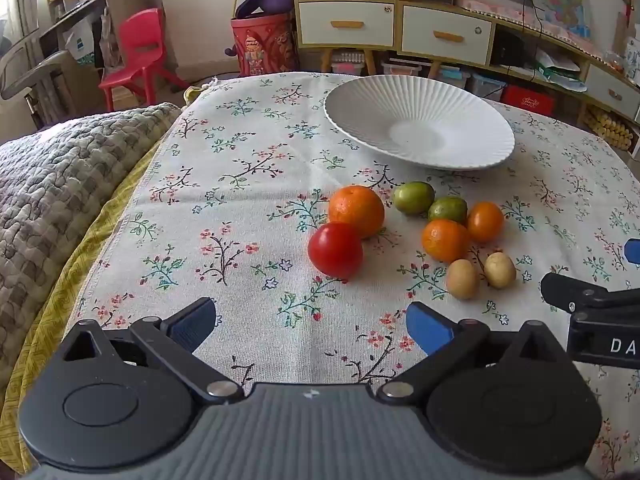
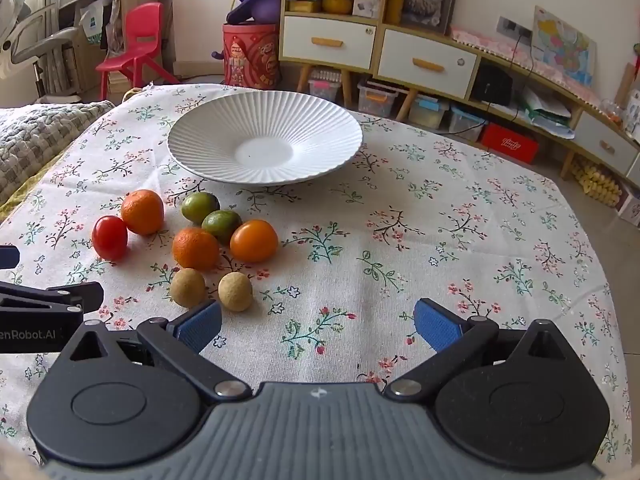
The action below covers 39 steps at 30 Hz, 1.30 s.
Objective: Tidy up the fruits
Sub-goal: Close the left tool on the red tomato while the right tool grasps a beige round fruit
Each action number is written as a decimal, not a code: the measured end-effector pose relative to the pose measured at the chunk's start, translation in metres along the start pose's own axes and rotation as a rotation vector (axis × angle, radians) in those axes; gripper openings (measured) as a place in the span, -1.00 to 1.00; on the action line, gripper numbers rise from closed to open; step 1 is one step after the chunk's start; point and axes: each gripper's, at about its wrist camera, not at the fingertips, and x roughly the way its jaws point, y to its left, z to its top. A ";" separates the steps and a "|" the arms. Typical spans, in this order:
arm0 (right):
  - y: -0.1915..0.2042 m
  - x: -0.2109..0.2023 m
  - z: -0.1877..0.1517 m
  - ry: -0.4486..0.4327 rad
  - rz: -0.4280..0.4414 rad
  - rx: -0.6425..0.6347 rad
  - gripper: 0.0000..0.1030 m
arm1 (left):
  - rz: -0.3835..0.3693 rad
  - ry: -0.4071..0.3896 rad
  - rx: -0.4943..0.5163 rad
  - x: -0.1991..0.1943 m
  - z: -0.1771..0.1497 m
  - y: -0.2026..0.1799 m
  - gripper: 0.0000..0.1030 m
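The right gripper (image 1: pixel 592 280) is cut off by the picture's edge.

A lived-in family room: floral tablecloth (image 2: pixel 400 240), red child's chair (image 2: pixel 140 44), drawered shelving (image 2: pixel 332 42), quilted blanket (image 1: pixel 60 184).

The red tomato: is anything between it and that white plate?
Yes. The biggest orange sits right behind the red tomato, touching it, on the line toward the white plate. Lifting the tomato over it would clear it.
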 end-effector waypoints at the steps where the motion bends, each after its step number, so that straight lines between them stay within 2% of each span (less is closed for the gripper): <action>1: 0.000 0.000 0.000 -0.007 0.000 -0.004 0.99 | 0.002 -0.001 -0.001 0.000 0.000 0.000 0.79; 7: -0.004 0.001 -0.001 -0.014 0.034 0.015 0.99 | 0.001 -0.017 -0.012 0.003 0.000 0.003 0.79; 9: -0.005 0.004 -0.001 0.004 0.061 0.030 0.99 | 0.021 -0.032 -0.010 0.001 -0.001 0.003 0.79; 16: 0.000 0.018 -0.008 0.051 0.095 -0.021 0.99 | -0.002 -0.035 -0.022 0.020 -0.008 0.017 0.79; 22: 0.003 0.026 -0.012 0.102 0.137 -0.033 0.97 | 0.012 -0.044 0.024 0.030 -0.014 0.016 0.79; 29: 0.007 0.030 -0.014 0.081 0.140 -0.049 0.89 | -0.021 -0.046 0.019 0.035 -0.014 0.015 0.80; 34: 0.009 0.030 -0.015 0.031 0.159 -0.069 0.69 | -0.039 -0.052 0.005 0.038 -0.015 0.017 0.80; 39: 0.014 0.029 -0.016 -0.027 0.175 -0.101 0.35 | -0.058 -0.088 0.020 0.037 -0.018 0.013 0.79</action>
